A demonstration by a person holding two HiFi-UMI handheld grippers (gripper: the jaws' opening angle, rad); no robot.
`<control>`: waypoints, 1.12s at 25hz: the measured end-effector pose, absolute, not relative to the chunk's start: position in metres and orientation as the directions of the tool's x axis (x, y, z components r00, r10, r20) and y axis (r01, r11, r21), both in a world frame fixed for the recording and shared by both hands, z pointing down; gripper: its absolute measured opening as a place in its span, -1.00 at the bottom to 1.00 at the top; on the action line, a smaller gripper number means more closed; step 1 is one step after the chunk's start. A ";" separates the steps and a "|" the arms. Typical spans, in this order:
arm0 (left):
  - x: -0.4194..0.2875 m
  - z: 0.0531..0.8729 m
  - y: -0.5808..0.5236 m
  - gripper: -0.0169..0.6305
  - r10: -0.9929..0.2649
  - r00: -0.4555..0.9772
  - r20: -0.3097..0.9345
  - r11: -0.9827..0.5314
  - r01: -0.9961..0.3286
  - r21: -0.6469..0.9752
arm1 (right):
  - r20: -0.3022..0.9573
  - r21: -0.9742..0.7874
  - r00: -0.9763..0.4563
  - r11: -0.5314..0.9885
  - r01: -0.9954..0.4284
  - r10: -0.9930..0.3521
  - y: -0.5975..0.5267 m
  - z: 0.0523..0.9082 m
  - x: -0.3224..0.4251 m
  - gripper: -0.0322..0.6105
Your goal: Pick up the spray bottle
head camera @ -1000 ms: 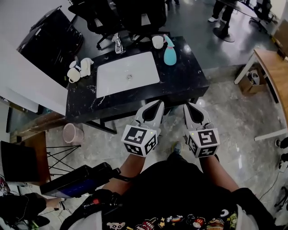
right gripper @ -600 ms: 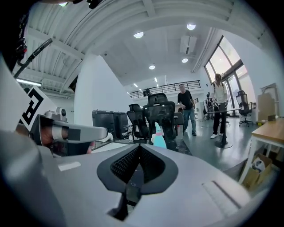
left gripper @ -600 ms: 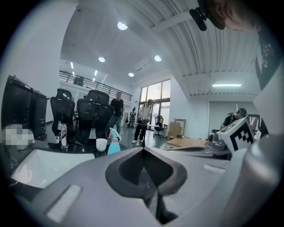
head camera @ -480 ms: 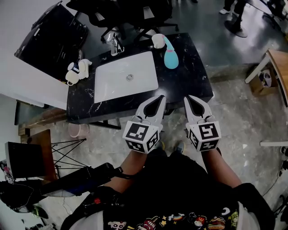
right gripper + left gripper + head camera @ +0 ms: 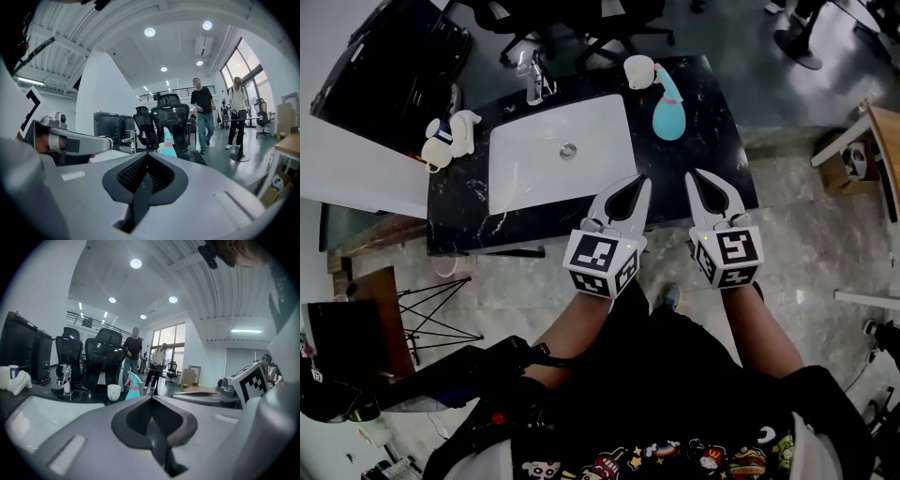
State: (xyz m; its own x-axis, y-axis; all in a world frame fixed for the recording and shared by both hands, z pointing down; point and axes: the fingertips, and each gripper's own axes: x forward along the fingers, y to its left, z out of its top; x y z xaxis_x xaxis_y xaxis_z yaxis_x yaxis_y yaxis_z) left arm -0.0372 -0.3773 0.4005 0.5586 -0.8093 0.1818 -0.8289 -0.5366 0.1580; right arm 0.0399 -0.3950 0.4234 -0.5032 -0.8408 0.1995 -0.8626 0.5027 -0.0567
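Note:
The teal spray bottle (image 5: 667, 111) with a pink collar stands at the back right of the black marble counter (image 5: 712, 159), next to a white cup (image 5: 637, 70). It shows small and far ahead in the left gripper view (image 5: 133, 386) and in the right gripper view (image 5: 168, 142). My left gripper (image 5: 639, 178) and right gripper (image 5: 694, 175) hover side by side over the counter's front edge, well short of the bottle. Both are shut with nothing in them, as seen along the left gripper (image 5: 151, 397) and the right gripper (image 5: 147, 153).
A white sink basin (image 5: 558, 159) fills the counter's middle, with a chrome faucet (image 5: 534, 82) behind it and white mugs (image 5: 445, 136) at the left end. Black office chairs (image 5: 171, 117) stand behind the counter. A wooden desk (image 5: 886, 141) is at the right. Two people (image 5: 204, 119) stand farther off.
Both grippers have moved forward from over the floor to the counter's front edge. The counter and bottle now sit closer to them in the head view.

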 end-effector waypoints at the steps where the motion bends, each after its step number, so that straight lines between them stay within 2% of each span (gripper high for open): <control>1: -0.036 0.401 -0.385 -0.95 -0.803 0.568 0.178 -0.548 -0.823 0.151 | 0.198 -0.051 -0.497 0.497 -0.866 -0.845 -0.404 0.424 0.037 -0.82; 7: -0.047 0.407 -0.435 -0.95 -0.785 0.591 0.183 -0.569 -0.806 0.163 | 0.202 -0.037 -0.460 0.463 -0.886 -0.865 -0.458 0.430 0.024 -0.73; 17: -0.054 0.427 -0.497 -0.95 -0.741 0.627 0.241 -0.603 -0.779 0.172 | 0.206 -0.035 -0.447 0.450 -0.892 -0.870 -0.538 0.452 0.020 -0.38; 28: -0.064 0.449 -0.531 -0.95 -0.722 0.637 0.271 -0.603 -0.771 0.206 | 0.180 -0.044 -0.436 0.436 -0.899 -0.882 -0.586 0.456 0.011 -0.12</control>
